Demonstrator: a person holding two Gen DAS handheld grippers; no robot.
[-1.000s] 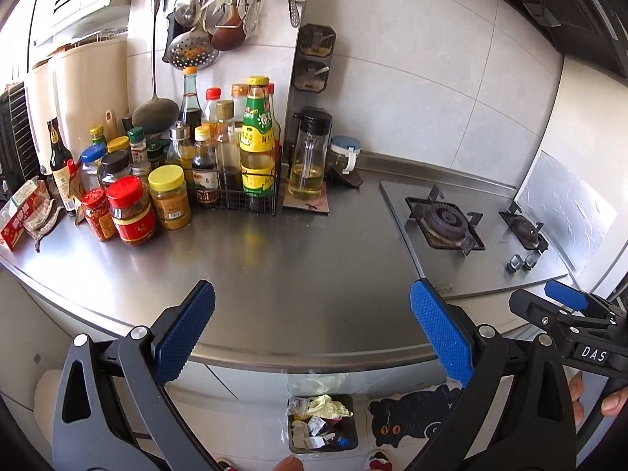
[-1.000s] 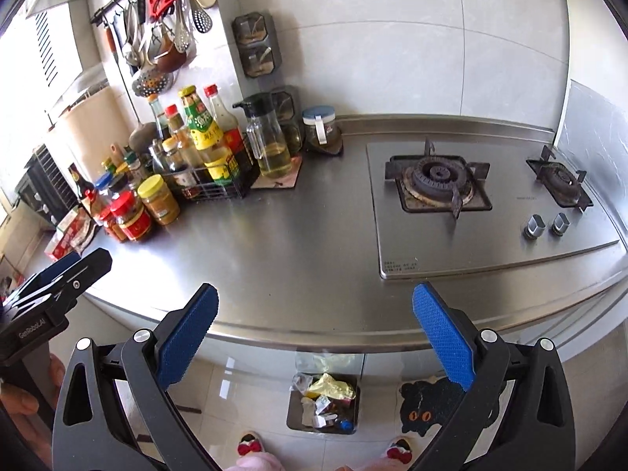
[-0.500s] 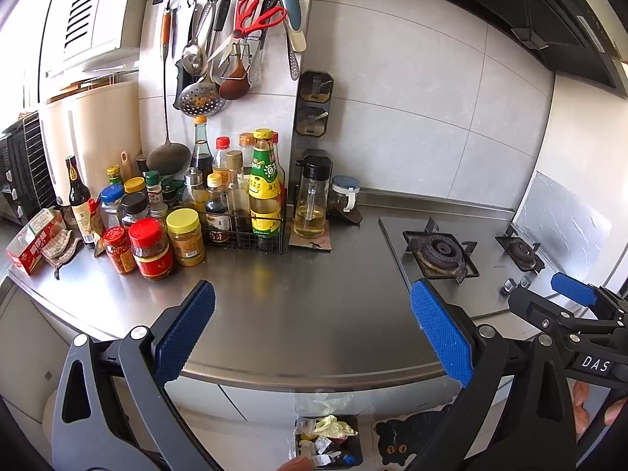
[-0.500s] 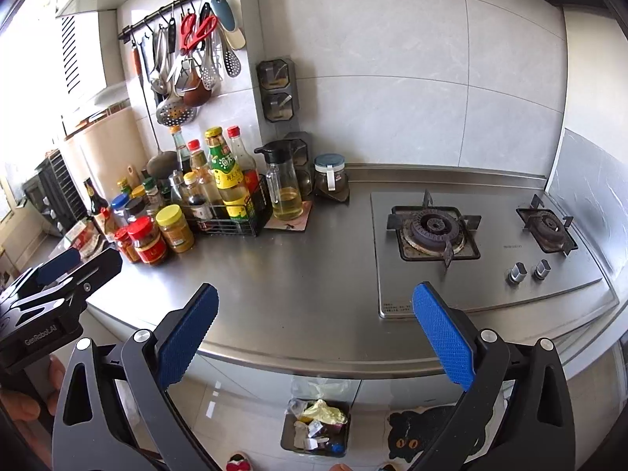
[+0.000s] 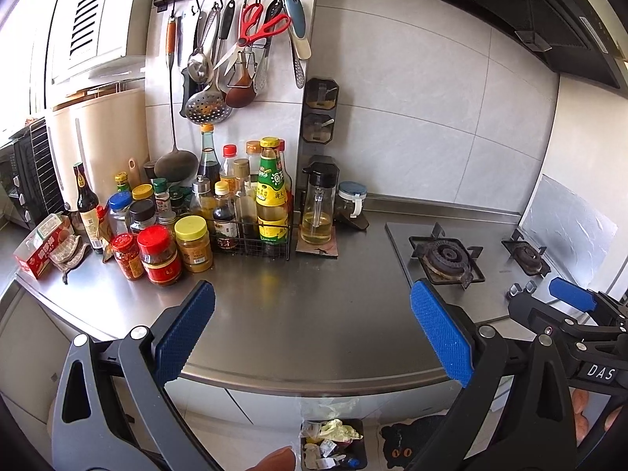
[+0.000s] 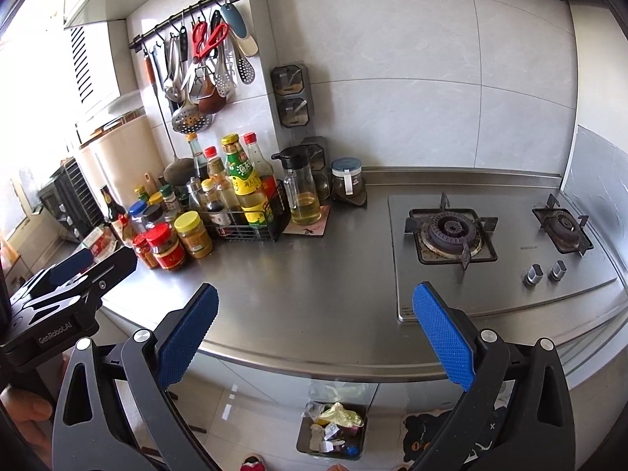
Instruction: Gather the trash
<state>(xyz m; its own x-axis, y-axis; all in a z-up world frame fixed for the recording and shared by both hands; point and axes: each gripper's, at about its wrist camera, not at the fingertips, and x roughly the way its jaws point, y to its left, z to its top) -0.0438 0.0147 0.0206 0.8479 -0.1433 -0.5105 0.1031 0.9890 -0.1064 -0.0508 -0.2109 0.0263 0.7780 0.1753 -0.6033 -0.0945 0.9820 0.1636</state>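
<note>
A small dark trash bin (image 5: 331, 447) stands on the floor below the steel counter's front edge, holding crumpled paper and wrappers; the right wrist view shows the bin (image 6: 333, 428) too. My left gripper (image 5: 312, 306) is open and empty, held in front of the counter edge above the bin. My right gripper (image 6: 316, 306) is open and empty at the same height. Each gripper shows in the other's view: the right one (image 5: 569, 302) to the right, the left one (image 6: 74, 274) to the left. No loose trash shows on the counter's bare middle.
The steel counter (image 5: 298, 314) carries several sauce bottles and jars (image 5: 235, 216) at back left, a red box with a cloth (image 5: 43, 247) at far left, and a gas hob (image 6: 490, 243) on the right. Utensils hang on a wall rail (image 5: 235, 39).
Both views have tilted upward: the counter and bin have slid down the frames and more wall, rail and hood show. Both grippers have stayed open and empty.
</note>
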